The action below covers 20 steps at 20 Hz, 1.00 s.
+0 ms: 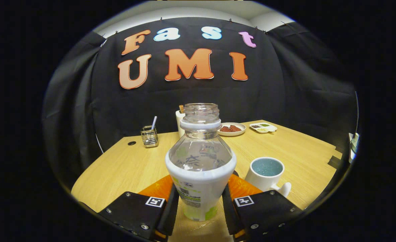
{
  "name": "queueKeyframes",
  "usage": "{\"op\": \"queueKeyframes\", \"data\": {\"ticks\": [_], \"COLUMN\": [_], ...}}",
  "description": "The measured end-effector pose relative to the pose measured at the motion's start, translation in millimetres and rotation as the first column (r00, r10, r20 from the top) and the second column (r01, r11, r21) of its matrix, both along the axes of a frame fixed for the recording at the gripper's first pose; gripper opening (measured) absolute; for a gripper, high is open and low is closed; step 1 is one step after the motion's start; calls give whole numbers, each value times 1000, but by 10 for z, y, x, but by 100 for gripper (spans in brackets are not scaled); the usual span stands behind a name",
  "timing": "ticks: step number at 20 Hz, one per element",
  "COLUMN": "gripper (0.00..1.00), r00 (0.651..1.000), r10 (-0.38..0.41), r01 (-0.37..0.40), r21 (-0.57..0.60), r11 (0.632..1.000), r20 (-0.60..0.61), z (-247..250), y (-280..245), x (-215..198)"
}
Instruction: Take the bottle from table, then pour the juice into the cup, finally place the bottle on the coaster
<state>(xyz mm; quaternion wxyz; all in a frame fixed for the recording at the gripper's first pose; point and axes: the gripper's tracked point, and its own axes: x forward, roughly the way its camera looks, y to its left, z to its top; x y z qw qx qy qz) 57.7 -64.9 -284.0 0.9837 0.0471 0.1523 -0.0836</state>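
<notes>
Tool-mounted fisheye, low over the table [124, 168], facing the booth wall [285, 101].

Uncapped clear bottle [200, 168] upright, white-labelled; white cup [267, 173] just beside it; orange coaster [241, 186] beneath.

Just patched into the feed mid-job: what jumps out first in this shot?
The open, capless bottle stands out, upright between the gripper fingers, which press on its labelled lower body. Just beside it sits a white cup with a speckled blue inside, on the wooden table. Beyond the bottle, near the black cloth wall, are a wire holder and a small plate of reddish food.
</notes>
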Motion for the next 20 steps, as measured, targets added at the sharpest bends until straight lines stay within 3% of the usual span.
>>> {"op": "queueKeyframes", "data": {"ticks": [6, 12, 20], "gripper": [61, 60, 60], "r00": [998, 998, 995], "r10": [34, 17, -28], "r01": [-41, -34, -25], "r21": [150, 279, 519], "r11": [988, 960, 854], "r20": [52, 62, 94], "z": [249, 369, 543], "y": [233, 234, 220], "x": [84, 107, 285]}}
